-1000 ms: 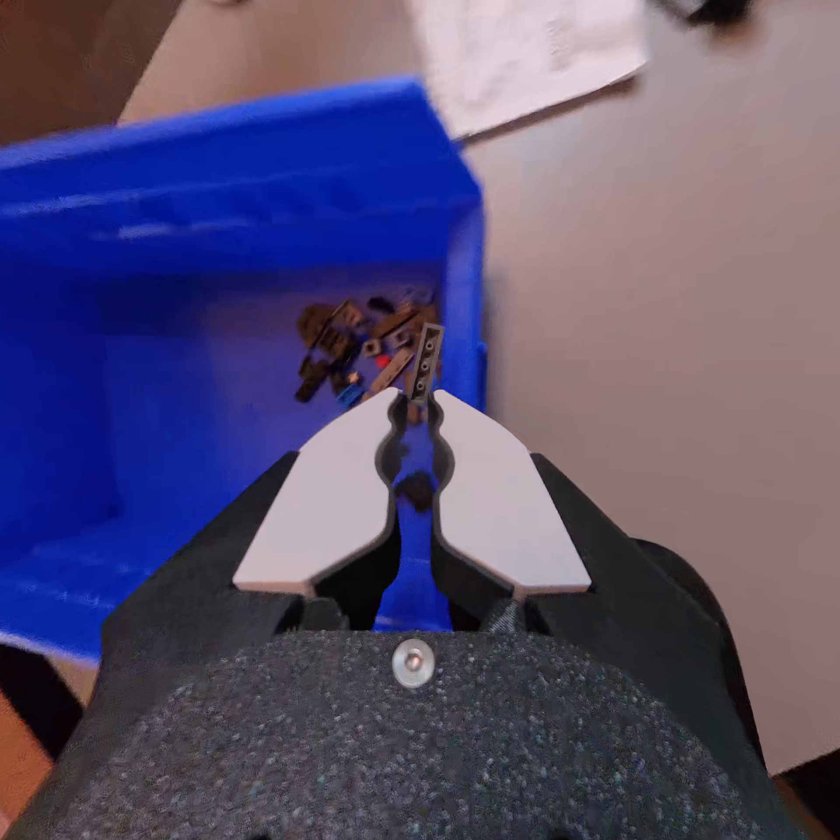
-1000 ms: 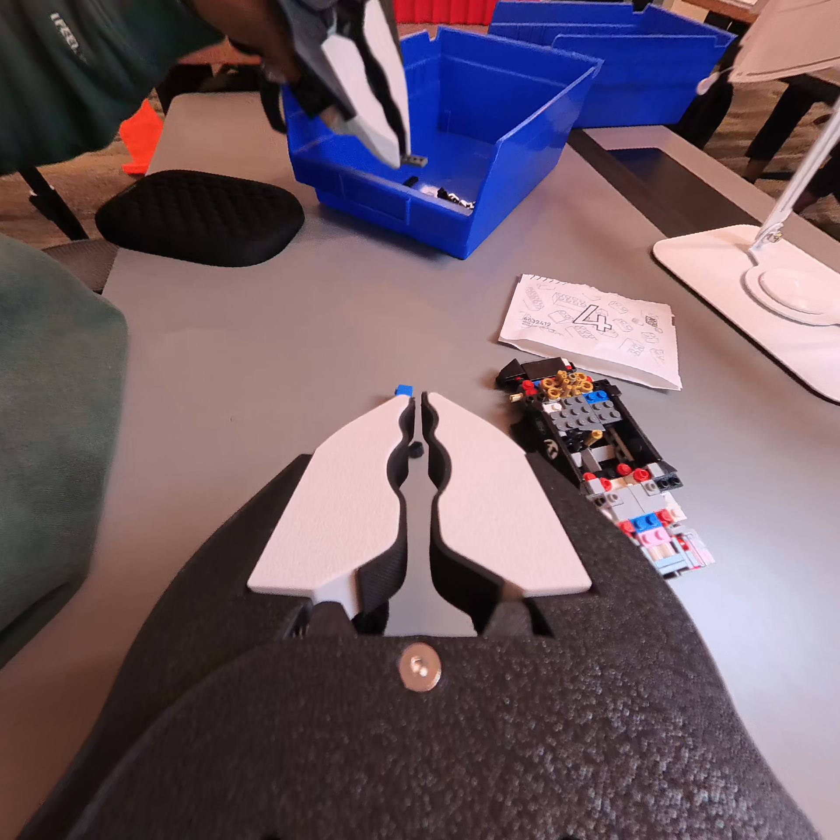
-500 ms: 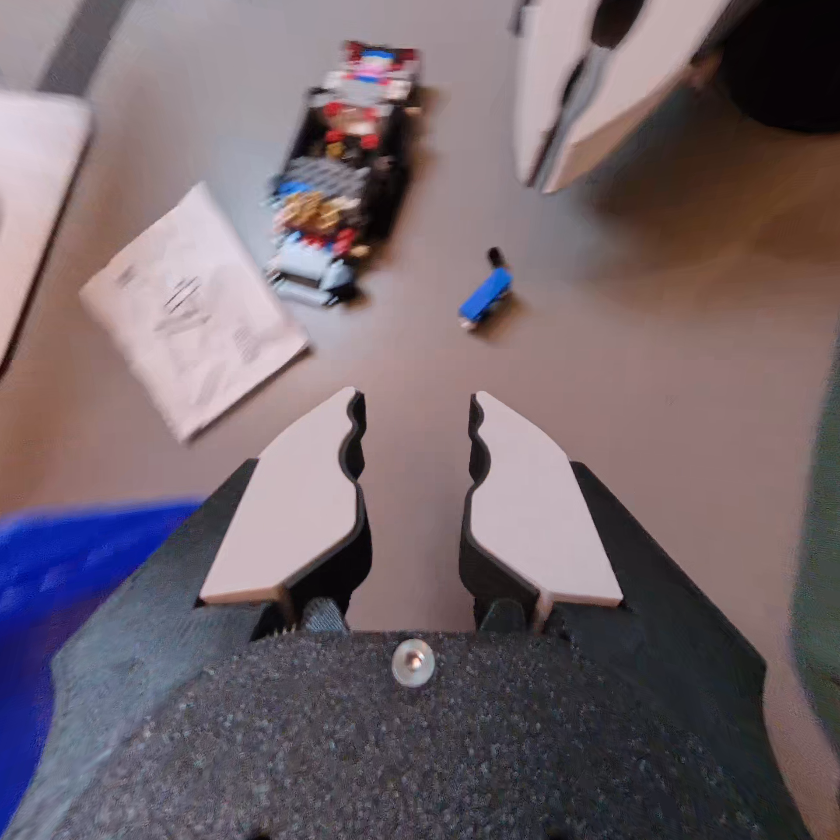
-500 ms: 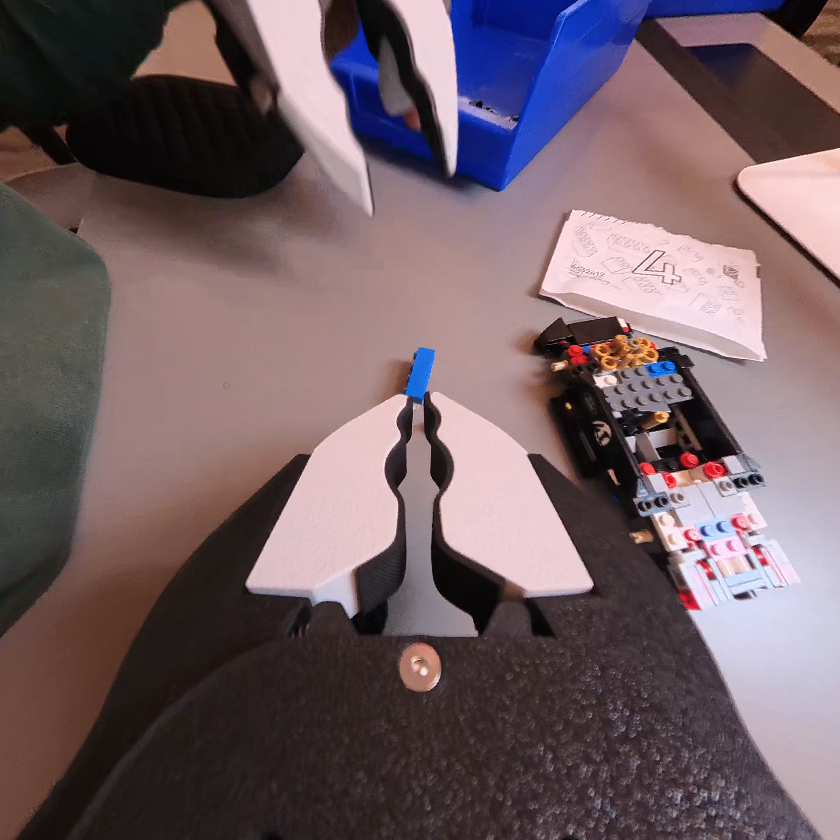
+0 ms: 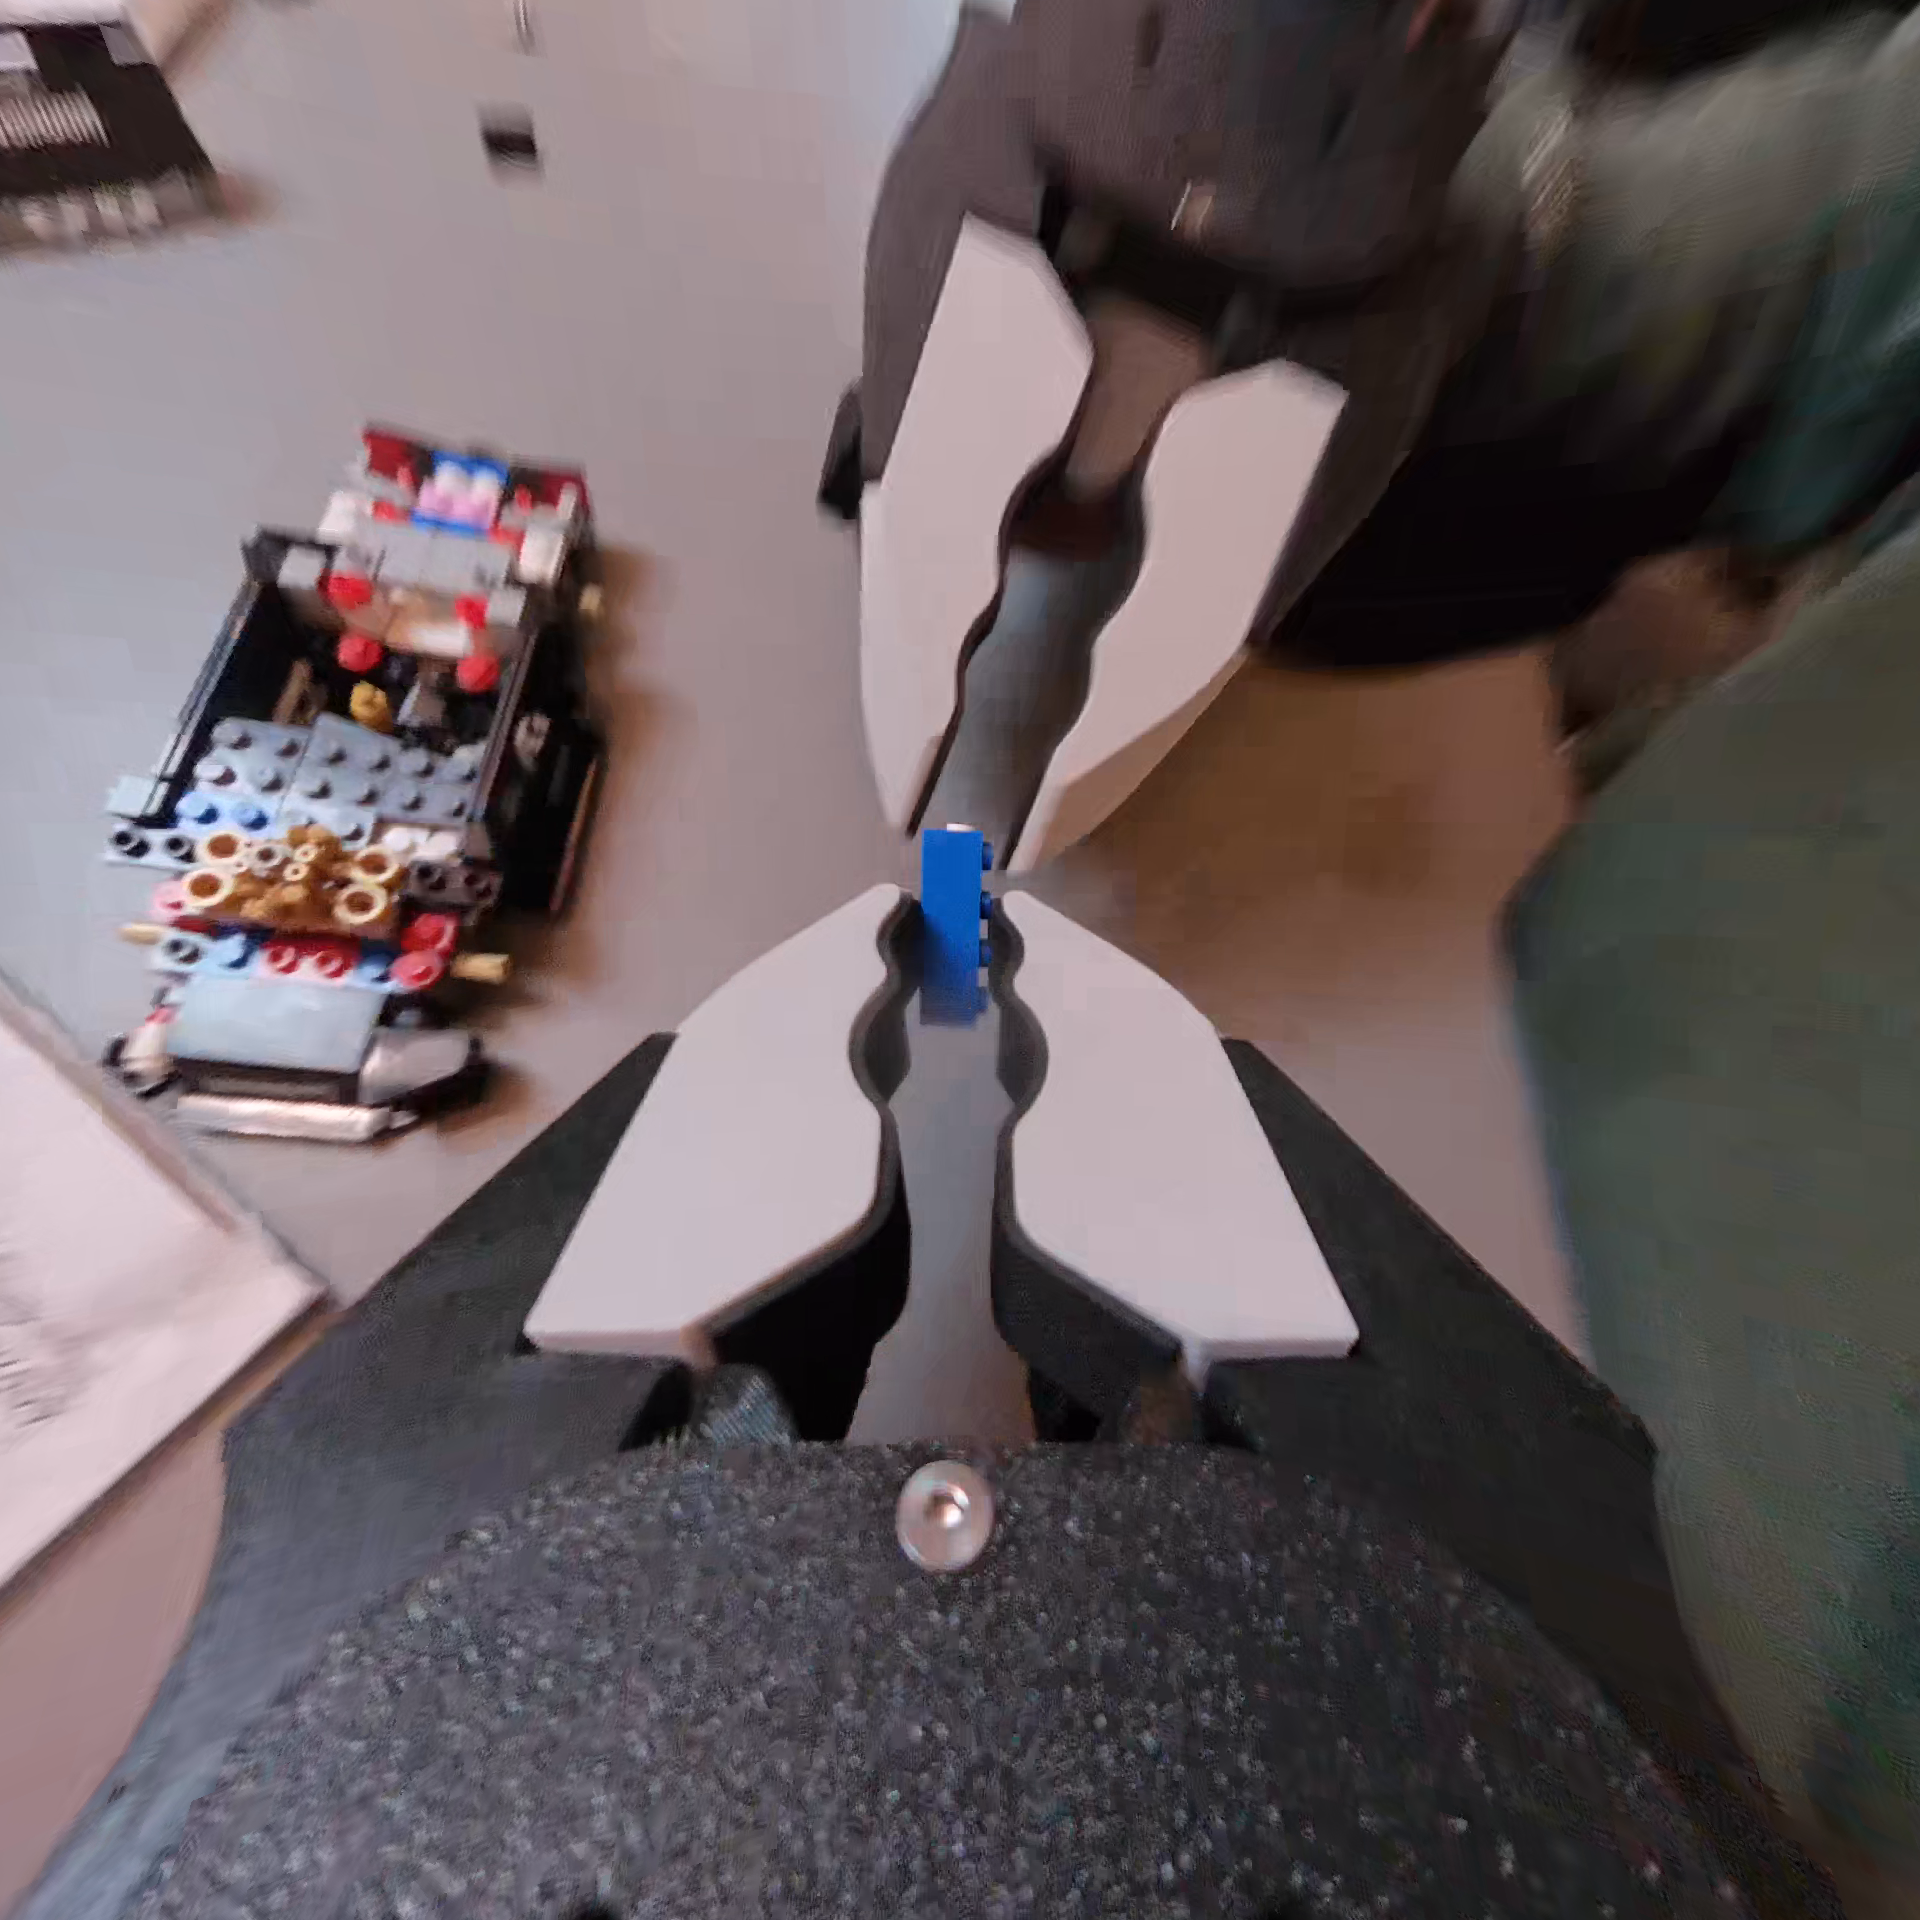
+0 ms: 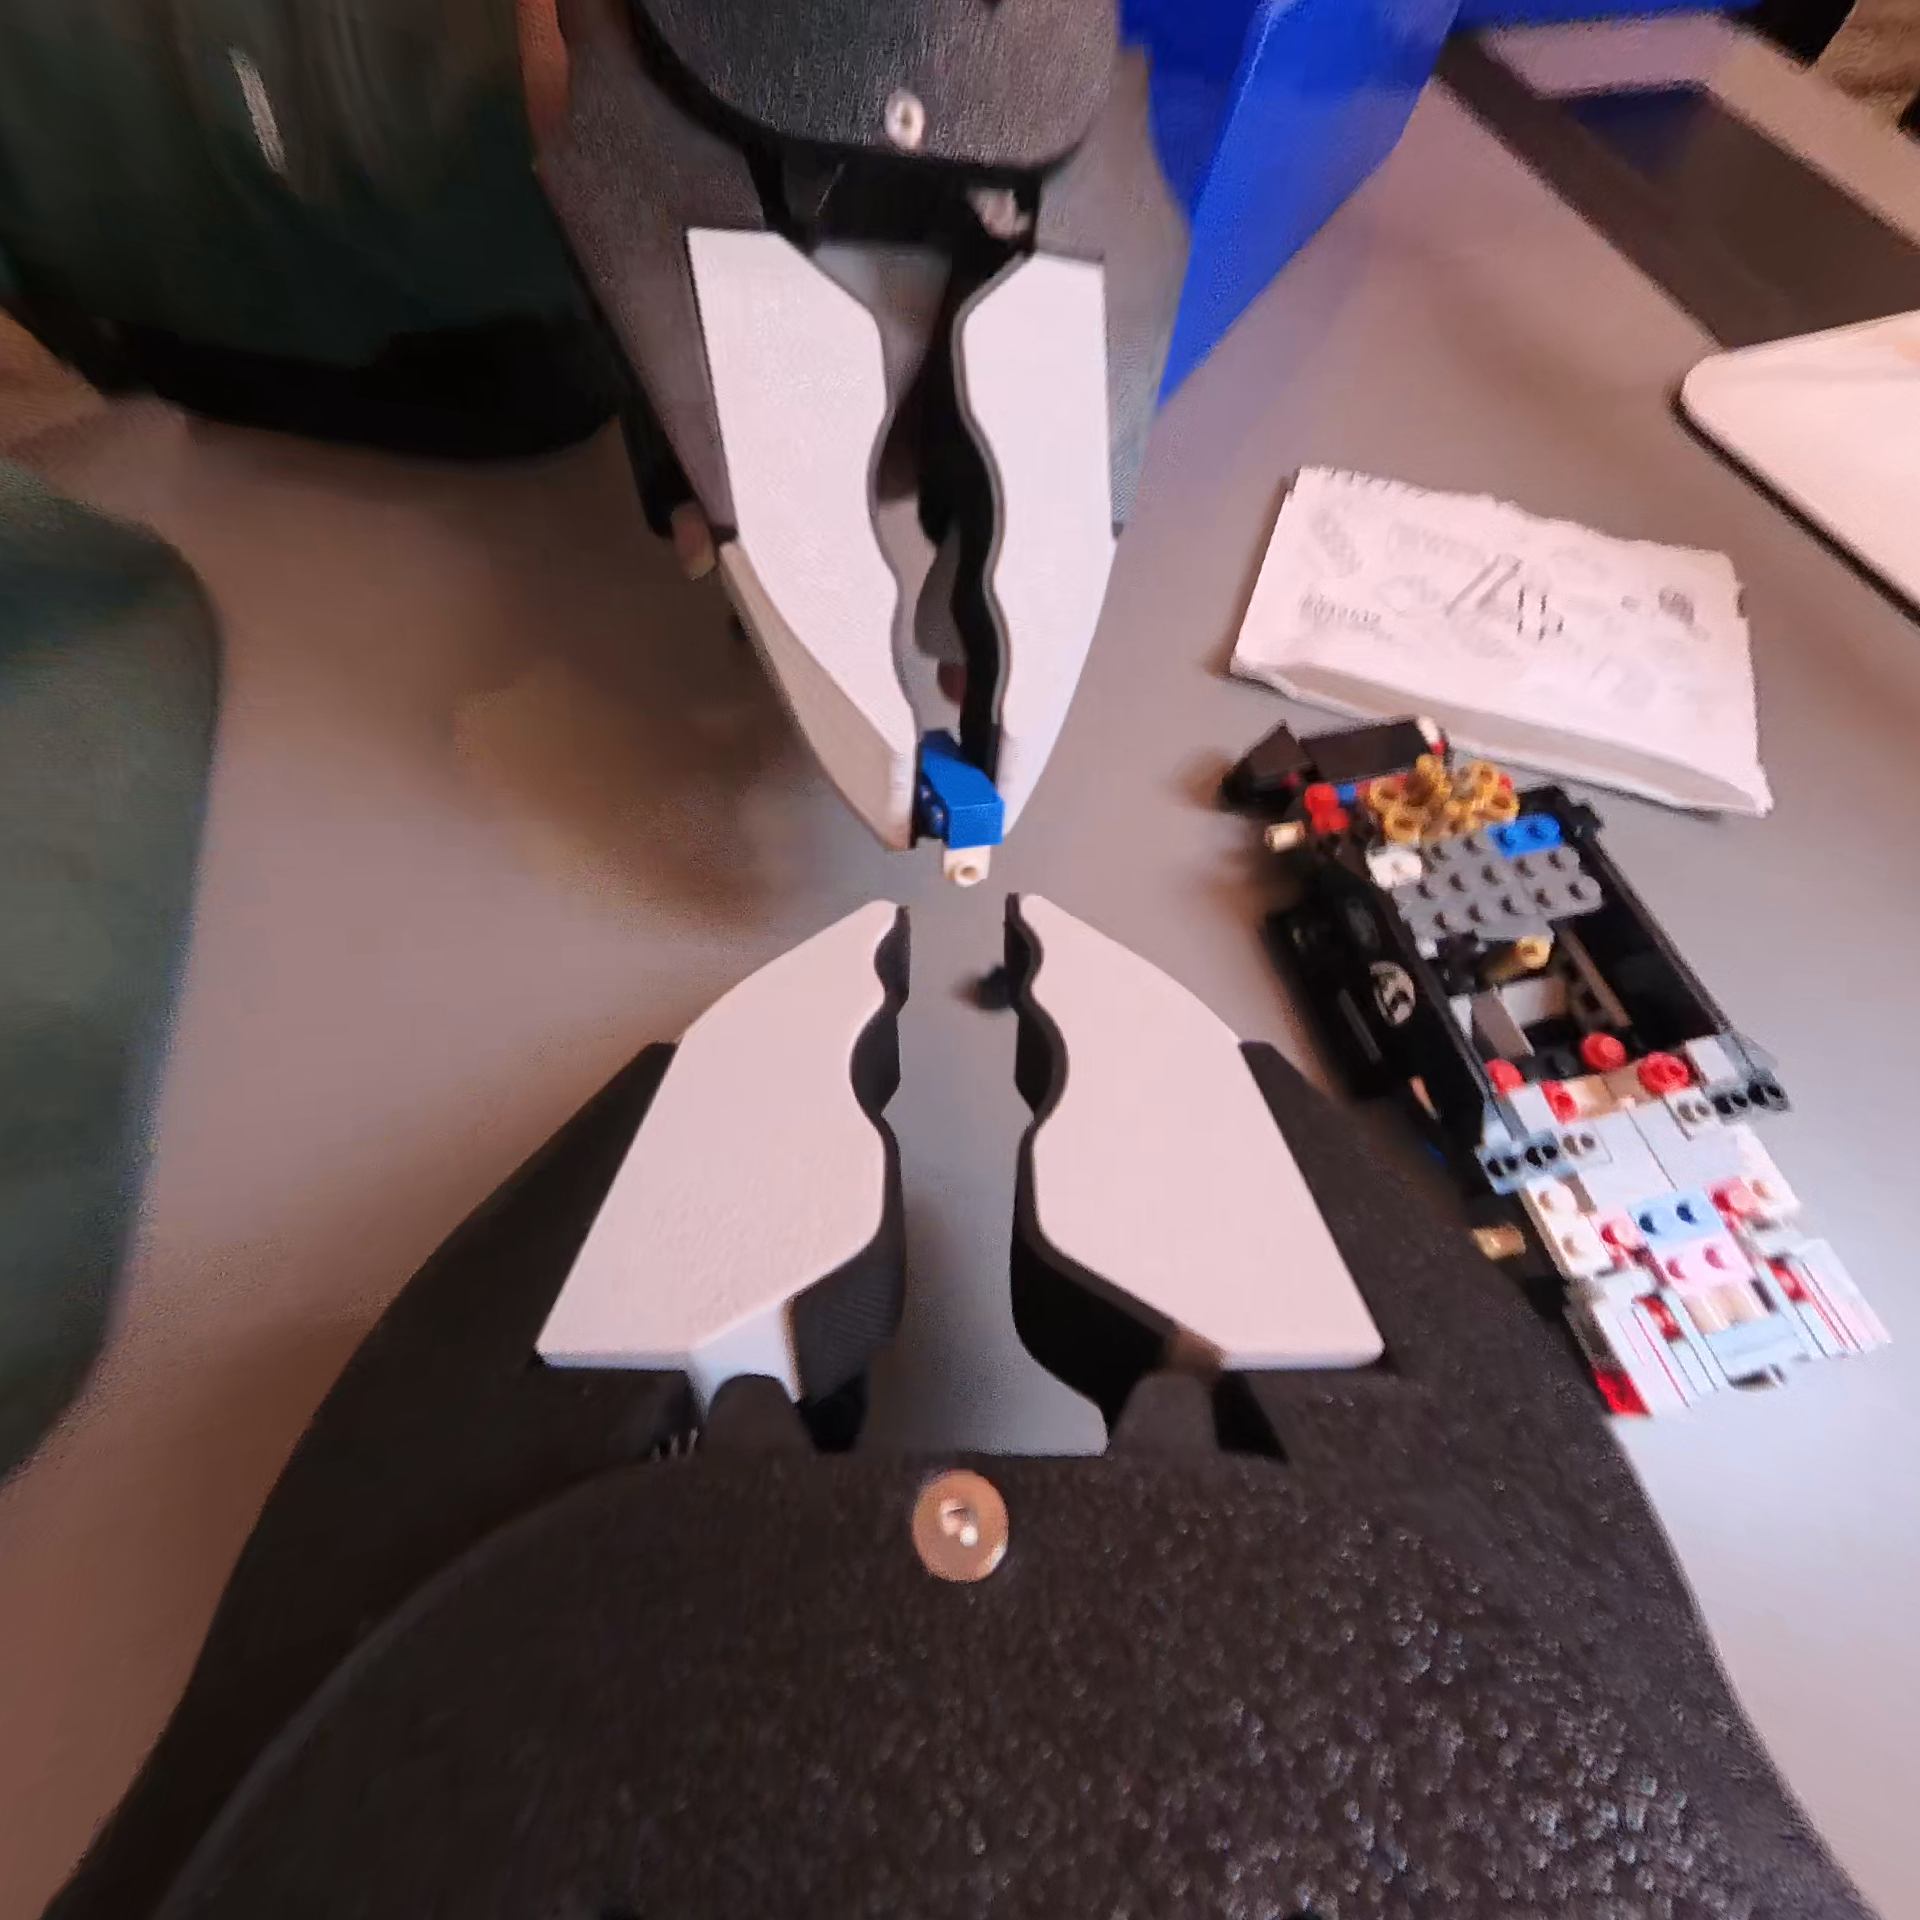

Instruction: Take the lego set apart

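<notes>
Motion blur smears the green sleeve (image 5: 1714, 935) and the paper sheet (image 5: 94, 1309), cut by the left edge. The blue bin (image 6: 1278, 156) runs off the top edge. A tiny black speck (image 6: 992, 987) on the bench (image 6: 468, 831) is too small to tell

Your left gripper (image 6: 951, 821) faces your right gripper (image 6: 956, 914) tip to tip. The half-stripped black toy-brick car (image 6: 1538, 1039) lies right of them, the white printed paper bag (image 6: 1507, 634) behind it.

The brick (image 5: 953, 928) between the white fingers (image 5: 758, 1143) of the left gripper (image 5: 951, 906) is bright blue. The car (image 6: 1538, 1039) right of the right gripper (image 6: 957, 914) is black with grey, red, pink and gold bits. The counter (image 6: 416, 831) is grey.
</notes>
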A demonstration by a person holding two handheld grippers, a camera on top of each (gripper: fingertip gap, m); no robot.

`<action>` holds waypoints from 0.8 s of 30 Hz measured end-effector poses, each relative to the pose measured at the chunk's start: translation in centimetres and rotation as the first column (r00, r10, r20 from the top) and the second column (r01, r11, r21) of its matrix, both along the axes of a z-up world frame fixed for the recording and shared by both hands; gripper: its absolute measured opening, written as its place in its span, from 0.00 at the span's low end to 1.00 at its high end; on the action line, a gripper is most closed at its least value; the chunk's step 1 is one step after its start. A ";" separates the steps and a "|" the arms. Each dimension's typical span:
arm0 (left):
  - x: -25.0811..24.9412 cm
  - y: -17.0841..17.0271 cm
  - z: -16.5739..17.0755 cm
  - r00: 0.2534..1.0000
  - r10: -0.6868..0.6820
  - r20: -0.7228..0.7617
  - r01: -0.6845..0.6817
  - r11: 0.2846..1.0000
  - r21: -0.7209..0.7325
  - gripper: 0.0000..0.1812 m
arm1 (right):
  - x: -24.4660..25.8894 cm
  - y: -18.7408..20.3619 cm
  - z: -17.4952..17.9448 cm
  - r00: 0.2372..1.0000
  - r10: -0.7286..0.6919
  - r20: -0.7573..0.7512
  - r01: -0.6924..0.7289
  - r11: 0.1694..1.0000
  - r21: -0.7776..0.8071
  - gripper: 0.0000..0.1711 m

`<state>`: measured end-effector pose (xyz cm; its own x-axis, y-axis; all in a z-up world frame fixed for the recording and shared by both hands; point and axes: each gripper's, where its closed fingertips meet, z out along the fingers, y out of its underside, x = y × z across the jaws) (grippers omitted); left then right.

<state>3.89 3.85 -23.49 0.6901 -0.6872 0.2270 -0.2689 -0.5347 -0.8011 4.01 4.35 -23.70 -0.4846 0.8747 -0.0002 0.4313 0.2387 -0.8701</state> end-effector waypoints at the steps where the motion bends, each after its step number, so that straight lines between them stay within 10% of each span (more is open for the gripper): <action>1: 0.3 -0.3 1.2 0.996 0.007 0.092 -0.010 1.000 0.030 0.07 | -0.2 -0.5 0.8 1.000 0.004 -0.024 -0.005 0.999 -0.046 0.10; 24: -0.8 -2.5 1.2 0.959 0.043 0.279 -0.027 0.998 -0.059 0.07 | -1.6 -2.8 2.3 0.999 0.014 -0.047 -0.023 0.980 -0.196 0.04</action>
<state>3.08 1.31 -22.31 0.6171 -0.6452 0.4504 -0.0184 -0.5841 -0.8115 2.39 1.56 -21.37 -0.5044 0.8505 -0.1491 0.3878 0.0688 -0.9192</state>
